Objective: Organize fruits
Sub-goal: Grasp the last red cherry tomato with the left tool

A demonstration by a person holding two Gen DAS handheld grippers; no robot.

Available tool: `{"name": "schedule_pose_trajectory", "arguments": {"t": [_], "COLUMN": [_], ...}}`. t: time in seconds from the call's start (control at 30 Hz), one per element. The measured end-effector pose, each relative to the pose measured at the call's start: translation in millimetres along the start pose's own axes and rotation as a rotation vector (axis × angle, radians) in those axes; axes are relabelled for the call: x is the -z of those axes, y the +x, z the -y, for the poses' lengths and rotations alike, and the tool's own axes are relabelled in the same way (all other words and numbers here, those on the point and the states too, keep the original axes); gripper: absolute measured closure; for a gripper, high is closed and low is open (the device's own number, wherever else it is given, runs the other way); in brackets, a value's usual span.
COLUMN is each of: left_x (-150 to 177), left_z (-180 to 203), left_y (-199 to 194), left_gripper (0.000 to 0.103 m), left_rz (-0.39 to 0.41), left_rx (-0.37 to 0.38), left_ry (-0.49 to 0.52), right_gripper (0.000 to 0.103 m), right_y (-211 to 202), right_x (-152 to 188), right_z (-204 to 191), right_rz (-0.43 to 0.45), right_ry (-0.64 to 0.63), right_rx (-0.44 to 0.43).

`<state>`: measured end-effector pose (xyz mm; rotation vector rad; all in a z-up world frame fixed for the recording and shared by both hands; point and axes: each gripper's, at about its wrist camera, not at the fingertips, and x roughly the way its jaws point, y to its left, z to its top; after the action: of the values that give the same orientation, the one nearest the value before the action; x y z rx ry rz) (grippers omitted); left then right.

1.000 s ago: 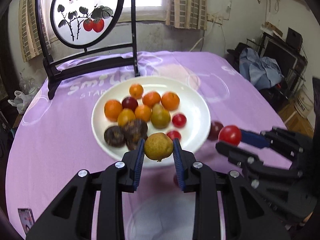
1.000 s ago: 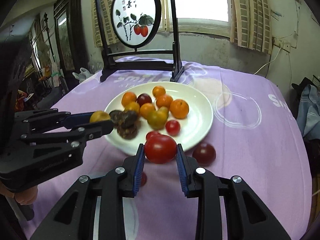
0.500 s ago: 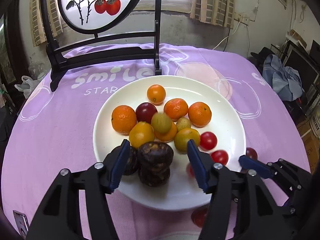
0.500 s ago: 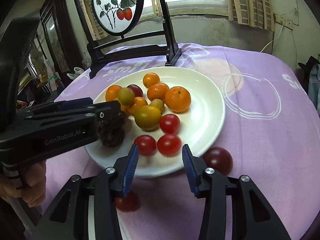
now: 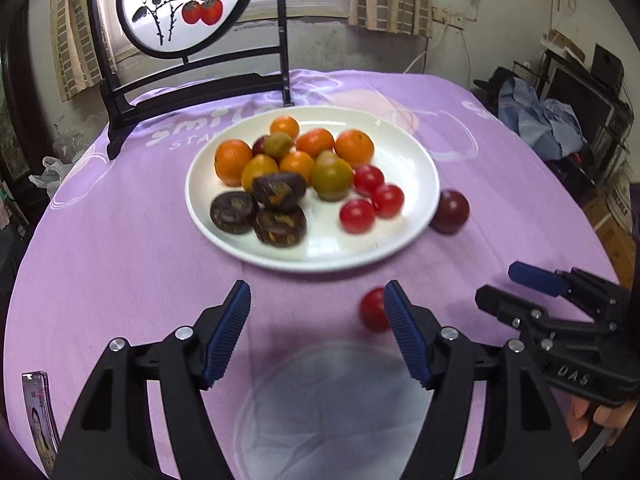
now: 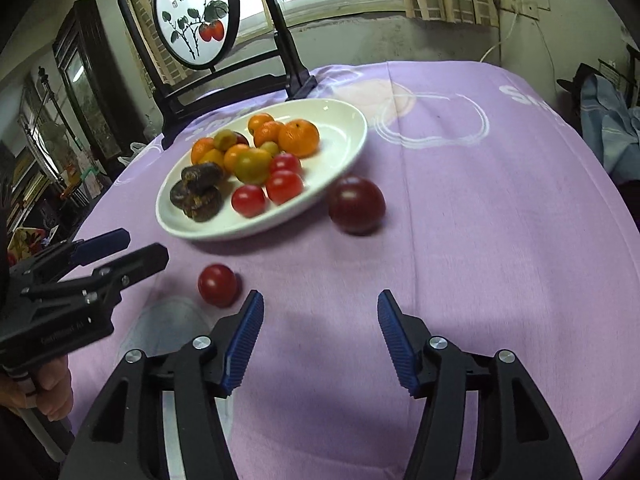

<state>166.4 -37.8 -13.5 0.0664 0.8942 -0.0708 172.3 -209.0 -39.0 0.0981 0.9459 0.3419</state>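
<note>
A white plate (image 5: 408, 148) (image 6: 344, 120) on the purple cloth holds several oranges, green-yellow fruits, three dark brown fruits (image 5: 276, 204) and three red tomatoes (image 5: 370, 200) (image 6: 280, 186). A dark red plum (image 5: 450, 212) (image 6: 356, 204) lies on the cloth right of the plate. A red tomato (image 5: 372, 314) (image 6: 218, 284) lies on the cloth in front of the plate. My left gripper (image 5: 318, 320) is open and empty, the tomato by its right finger. My right gripper (image 6: 320, 328) is open and empty, the tomato off its left finger.
A black wooden stand with a round painted screen (image 5: 184, 4) (image 6: 192, 20) stands behind the plate. A pale circle print (image 5: 332, 408) marks the cloth under the left gripper. A small card (image 5: 38, 412) lies at the near left table edge. Furniture and clothes (image 5: 548, 120) stand to the right.
Both grippers let go of their fruit over the plate, then drew back toward the near edge. Both jaws stand wider open. The yellow-green fruit and red tomato now lie on the plate.
</note>
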Motion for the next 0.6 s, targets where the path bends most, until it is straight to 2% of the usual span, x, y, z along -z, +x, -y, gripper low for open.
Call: {"name": "schedule_pose_trajectory", "arguments": {"t": [0.1, 0.3, 0.4, 0.6], "left_x": [12.5, 26.8, 29.7, 28.6], "left_z": [7.2, 9.8, 12.4, 13.6], "left_y": [1.5, 8.1, 10.8, 18.3], "left_gripper": [0.035, 0.035, 0.035, 0.035], "left_rz": [-0.011, -0.044, -0.048, -0.060], "left_rx": [-0.014, -0.005, -0.012, -0.018], "left_ry": [0.016, -0.017, -0.011, -0.021], "right_gripper": [0.043, 0.041, 0.035, 0.030], "right_y": [-3.4, -10.6, -12.2, -12.6], "right_x": [6.5, 12.8, 13.6, 13.2], "right_z": [1.4, -1.9, -2.1, 1.7], "right_rz": [0.005, 0.028, 0.036, 0.031], "right_ry": [0.001, -0.031, -0.037, -0.027], "right_rx": [0.004, 0.020, 0.033, 0.053]}}
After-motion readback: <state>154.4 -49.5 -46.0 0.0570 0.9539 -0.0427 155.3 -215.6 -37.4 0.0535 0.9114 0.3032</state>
